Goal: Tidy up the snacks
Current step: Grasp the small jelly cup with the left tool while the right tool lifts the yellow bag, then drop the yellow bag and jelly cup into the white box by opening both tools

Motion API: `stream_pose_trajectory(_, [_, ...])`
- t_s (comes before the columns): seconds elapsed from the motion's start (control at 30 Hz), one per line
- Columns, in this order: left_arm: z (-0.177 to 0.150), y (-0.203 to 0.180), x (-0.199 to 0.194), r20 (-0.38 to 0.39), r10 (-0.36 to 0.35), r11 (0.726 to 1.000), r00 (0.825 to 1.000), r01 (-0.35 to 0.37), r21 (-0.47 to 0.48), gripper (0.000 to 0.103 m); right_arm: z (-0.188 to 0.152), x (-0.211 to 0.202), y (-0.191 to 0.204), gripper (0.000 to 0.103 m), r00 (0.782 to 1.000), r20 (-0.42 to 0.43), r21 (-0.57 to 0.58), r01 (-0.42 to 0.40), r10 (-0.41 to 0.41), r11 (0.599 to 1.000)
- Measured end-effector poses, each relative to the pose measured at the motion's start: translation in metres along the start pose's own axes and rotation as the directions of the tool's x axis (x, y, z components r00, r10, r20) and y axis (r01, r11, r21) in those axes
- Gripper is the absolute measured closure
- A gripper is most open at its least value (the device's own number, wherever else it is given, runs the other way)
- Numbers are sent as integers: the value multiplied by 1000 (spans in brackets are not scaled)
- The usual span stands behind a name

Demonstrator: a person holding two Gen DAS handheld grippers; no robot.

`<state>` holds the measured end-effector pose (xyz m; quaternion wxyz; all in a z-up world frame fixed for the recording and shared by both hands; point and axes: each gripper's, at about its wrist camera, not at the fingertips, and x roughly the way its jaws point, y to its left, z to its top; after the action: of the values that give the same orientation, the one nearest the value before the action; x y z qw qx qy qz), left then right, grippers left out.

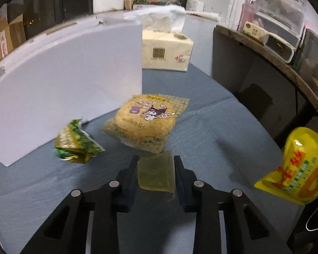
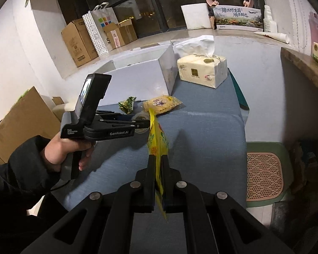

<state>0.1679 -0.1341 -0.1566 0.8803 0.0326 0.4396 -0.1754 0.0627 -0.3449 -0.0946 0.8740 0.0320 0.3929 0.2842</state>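
Two black fingers of the left gripper [image 1: 155,170] pinch a small, translucent, yellow-green snack packet [image 1: 155,173] from both sides, holding it above the blue-grey cloth tabletop [image 1: 212,127]. In the right wrist view the same gripper [image 2: 145,124] shows side-on, held by the person's left hand [image 2: 61,150], with the packet only partly visible at its tip.

The right gripper [image 2: 158,163] has its fingers pressed close on the lower edge of a glossy yellow plastic snack pouch with red lettering [image 2: 156,141], which stands edge-on between them and rises above their tips (its flat face shows at the far right of the left wrist view [image 1: 296,167]).

Just ahead of the left fingers lies a clear-wrapped pale yellow snack pack with a purple cartoon character [image 1: 146,120], flat on the cloth. To its left, apart from it, sits a crumpled green and yellow foil snack wrapper [image 1: 76,144], close against the foot of a large white cardboard box [image 1: 70,84]. Beyond the cartoon pack, beside the box's far corner, stands a cream soft-pack of tissues [image 1: 166,50] with a white tissue sticking out of its top.

Off the tabletop, brown cardboard boxes [image 2: 78,42] and a white dotted paper bag [image 2: 97,31] stand by the wall, and a green stool with a pink perforated seat [image 2: 265,175] sits at the right.
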Motion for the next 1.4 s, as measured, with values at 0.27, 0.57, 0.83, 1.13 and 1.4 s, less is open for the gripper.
stream_pose_trajectory(0.27, [-7,29,-91,179,13,998,984,-3,-58,69,19,7,14,99,998,27,12,-51,51,999])
stream_pose_trajectory(0.57, [43,99,-163,335,124,986,934,-78,-148,69,115,24,47,99,979,166,-4,-119,118,993])
stream_pose_trajectory(0.83, [100,168,-150,336,230,962,914,-161,-220,69,231,90,73,99,976,212,-34,-48,54,998])
stream_pose_trajectory(1.13, [133,213,-94,181,258,942,949,-206,-263,18,287,166,86,90,988,152,-76,20,-8,997])
stream_pose_trajectory(1.4, [114,221,-95,182,281,926,942,-217,-307,0,278,177,83,0,986,148,-110,94,-78,989])
